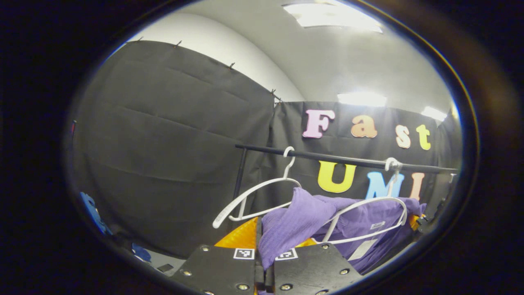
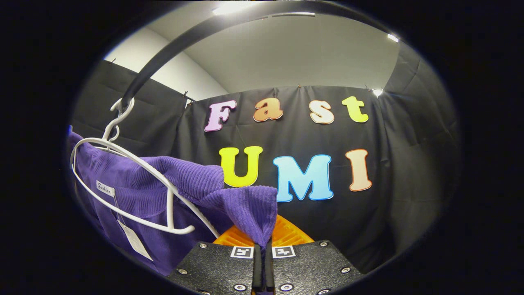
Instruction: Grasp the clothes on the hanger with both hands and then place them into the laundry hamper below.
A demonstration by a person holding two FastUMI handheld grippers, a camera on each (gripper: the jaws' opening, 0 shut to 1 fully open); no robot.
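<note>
Now the left gripper [image 1: 264, 268] and right gripper [image 2: 263, 262] each pinch a fold of the purple garment [image 2: 172, 180], which drapes just ahead over a white hanger [image 2: 135, 164]. Pulling unevenly could snag the neckline on that hanger or drag it off the rail [image 1: 348, 159].

Purple ribbed garment [image 2: 180, 192] on white hanger [image 2: 135, 192]

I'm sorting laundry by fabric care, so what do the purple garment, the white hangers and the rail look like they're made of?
Purple garment: seemingly a soft ribbed knit, matte; fine parallel ridges show and it drapes in folds. White hanger: probably plastic or coated wire; thin, smooth, slightly glossy. The empty hanger looks the same. Rail: likely painted metal tube; dark, straight, with a faint sheen.
</note>
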